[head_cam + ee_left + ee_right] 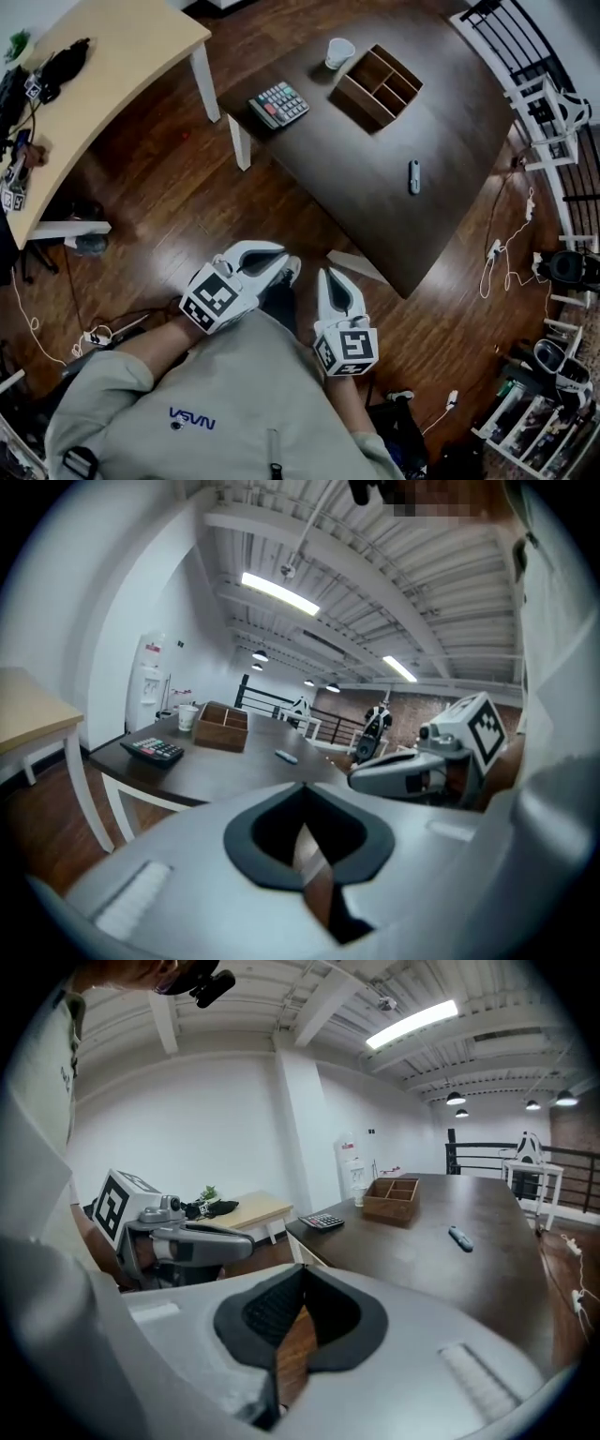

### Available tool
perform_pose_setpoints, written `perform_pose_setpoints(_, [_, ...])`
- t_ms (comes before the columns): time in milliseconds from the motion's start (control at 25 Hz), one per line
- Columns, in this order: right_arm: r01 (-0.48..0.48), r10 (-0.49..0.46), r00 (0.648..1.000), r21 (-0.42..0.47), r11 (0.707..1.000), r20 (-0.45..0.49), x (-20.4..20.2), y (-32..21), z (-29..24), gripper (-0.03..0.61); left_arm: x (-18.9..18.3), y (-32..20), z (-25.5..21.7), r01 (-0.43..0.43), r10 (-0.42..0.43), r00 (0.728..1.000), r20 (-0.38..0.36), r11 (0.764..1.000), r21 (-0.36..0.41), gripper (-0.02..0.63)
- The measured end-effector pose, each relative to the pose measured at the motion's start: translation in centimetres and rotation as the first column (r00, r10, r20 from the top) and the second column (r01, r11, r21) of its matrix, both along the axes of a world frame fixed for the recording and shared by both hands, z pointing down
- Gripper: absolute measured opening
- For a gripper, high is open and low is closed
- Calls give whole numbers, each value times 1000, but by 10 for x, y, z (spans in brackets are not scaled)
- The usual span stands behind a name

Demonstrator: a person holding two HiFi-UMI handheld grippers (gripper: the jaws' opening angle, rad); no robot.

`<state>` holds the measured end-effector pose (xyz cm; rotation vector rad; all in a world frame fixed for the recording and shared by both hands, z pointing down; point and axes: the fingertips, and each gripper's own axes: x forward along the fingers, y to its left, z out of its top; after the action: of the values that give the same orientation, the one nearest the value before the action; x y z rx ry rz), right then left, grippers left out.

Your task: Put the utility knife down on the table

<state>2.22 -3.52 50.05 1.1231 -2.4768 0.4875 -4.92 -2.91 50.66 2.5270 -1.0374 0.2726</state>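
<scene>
The wooden box by the tabletop's far edge looks empty. My left gripper and right gripper hover off its near corner, jaws closed on nothing.

The grey sweatshirt carries a blue "NASA" wordmark, seen upside down in the head view. No other text is legible.

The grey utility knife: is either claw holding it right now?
No: the slim grey utility knife lies alone on the dark wooden table, far from the left claw and right claw.
</scene>
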Motion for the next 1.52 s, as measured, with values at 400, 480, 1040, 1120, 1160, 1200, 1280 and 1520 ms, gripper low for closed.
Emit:
perform_pose_setpoints(400, [-172, 174, 985, 87, 981, -19, -11, 84, -44, 3, -25, 84, -37, -142, 148, 982, -113, 988, 61, 2])
perform_pose_setpoints(480, [-193, 195, 981, 87, 977, -12, -9, 99, -46, 3, -19, 97, -40, -172, 180, 976, -120, 982, 72, 2])
perform_pose_setpoints(1040, [-388, 384, 921, 202, 899, 61, 79, 228, -67, 3, 87, 191, -58, -354, 367, 928, -63, 922, 158, 2])
perform_pose_setpoints(1120, [-394, 386, 919, 222, 892, 83, 88, 243, -70, 3, 102, 204, -66, -353, 368, 928, -56, 918, 181, 2])
perform_pose_setpoints(1160, [-395, 385, 919, 231, 889, 90, 92, 250, -71, 3, 109, 212, -69, -357, 371, 927, -49, 915, 190, 2])
perform_pose_setpoints(1200, [-394, 382, 919, 239, 887, 96, 97, 258, -72, 3, 117, 221, -70, -362, 376, 926, -39, 911, 196, 2])
perform_pose_setpoints(1280, [-391, 376, 921, 258, 884, 107, 105, 274, -75, 2, 131, 241, -68, -379, 389, 921, -7, 902, 206, 2])
perform_pose_setpoints(1520, [-363, 345, 932, 293, 885, 113, 123, 319, -74, 2, 150, 289, -63, -375, 377, 926, 35, 900, 221, 2])
